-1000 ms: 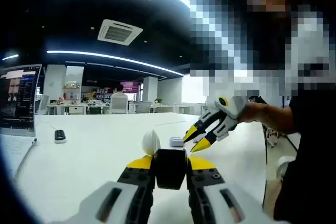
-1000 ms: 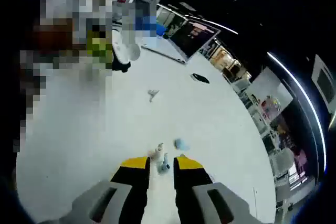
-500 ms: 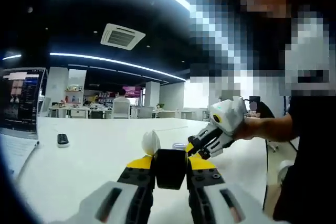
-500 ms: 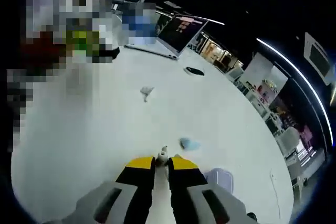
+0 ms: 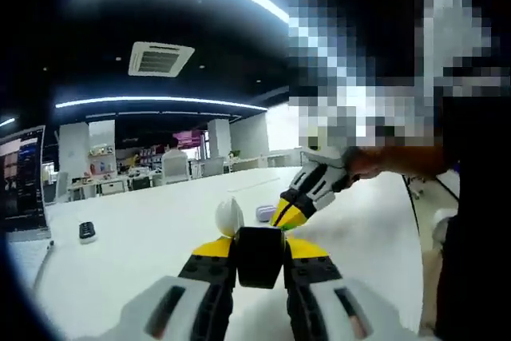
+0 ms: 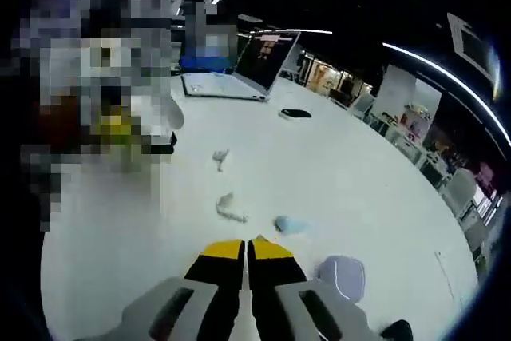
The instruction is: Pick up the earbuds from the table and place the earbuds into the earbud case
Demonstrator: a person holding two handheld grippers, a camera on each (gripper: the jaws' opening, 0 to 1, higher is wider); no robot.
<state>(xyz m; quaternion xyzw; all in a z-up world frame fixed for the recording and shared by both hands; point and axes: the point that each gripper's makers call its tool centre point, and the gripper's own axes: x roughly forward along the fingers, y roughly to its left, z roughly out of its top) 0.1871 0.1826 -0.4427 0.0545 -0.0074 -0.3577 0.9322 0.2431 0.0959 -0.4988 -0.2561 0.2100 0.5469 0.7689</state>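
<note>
Right hand-held gripper [image 6: 246, 247] has its jaws pinched together; we can't tell if an earbud is between them. One earbud [image 6: 230, 208] lies mid-bench just ahead. Left hand-held gripper [image 5: 257, 239] clamps the earbud case [image 5: 258, 256], white lid up. Next we'd carry over and seat it. White bench [image 6: 359, 181], laptop [image 6: 239, 65] at the far edge, open office.

The left gripper [image 5: 257, 247] grips a black-and-white case [image 5: 254, 245]; the right gripper [image 5: 289, 215] hovers beyond.

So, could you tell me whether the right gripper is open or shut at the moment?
Shut. In the right gripper view the right gripper's yellow-tipped jaws meet above the white table; whether an earbud is pinched between them cannot be told.
</note>
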